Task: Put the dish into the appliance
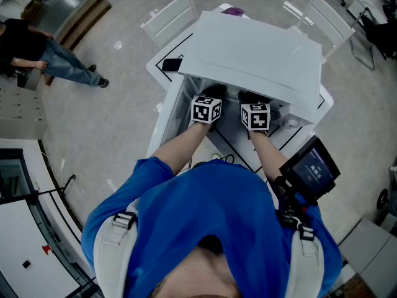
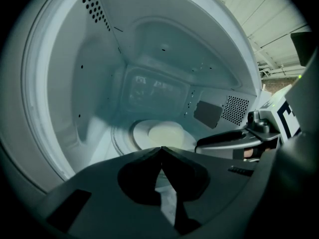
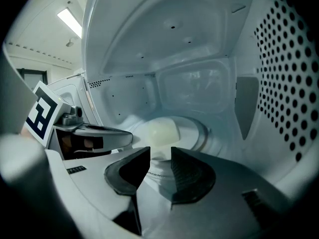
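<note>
Sitting in appliance (image 1: 260, 54), dish (image 2: 167, 133) beyond left hand-held gripper (image 2: 160, 149), closed, right hand-held gripper (image 3: 160, 152) ajar, both empty

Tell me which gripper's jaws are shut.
The left gripper: its jaw tips meet with nothing between them, while the right gripper has its jaws apart, with a clear gap.

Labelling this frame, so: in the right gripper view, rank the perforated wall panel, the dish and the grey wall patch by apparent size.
Largest: perforated wall panel, though it is nearest the camera.
Next: dish, partly hidden behind the right gripper.
Smallest: grey wall patch, near the dish in size, so unsure.
</note>
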A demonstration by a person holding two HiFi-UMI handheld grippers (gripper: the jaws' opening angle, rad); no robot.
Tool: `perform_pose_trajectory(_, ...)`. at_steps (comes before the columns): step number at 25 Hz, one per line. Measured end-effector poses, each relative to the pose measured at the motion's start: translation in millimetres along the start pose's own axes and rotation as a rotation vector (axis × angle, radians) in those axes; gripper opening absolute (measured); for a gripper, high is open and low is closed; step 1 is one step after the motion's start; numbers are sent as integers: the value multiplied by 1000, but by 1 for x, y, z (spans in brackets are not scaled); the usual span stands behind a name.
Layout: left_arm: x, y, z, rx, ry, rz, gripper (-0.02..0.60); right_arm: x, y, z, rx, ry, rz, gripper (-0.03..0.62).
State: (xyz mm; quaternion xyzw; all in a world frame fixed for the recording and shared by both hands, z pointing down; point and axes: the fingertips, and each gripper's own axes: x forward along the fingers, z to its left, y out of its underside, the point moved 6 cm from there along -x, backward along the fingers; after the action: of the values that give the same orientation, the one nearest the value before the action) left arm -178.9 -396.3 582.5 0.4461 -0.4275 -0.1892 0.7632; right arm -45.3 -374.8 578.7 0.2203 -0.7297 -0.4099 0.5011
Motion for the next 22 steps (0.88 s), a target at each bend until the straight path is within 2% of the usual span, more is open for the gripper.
perform_pose_trajectory(10,-5,-4,5,-7,-19,-21,7,-1,-6,0,-20,9,-32,130)
perform_pose_trajectory(22,-16,1,10,-28,-32,-66,6,0,-1,9,-24,-39,-54,129)
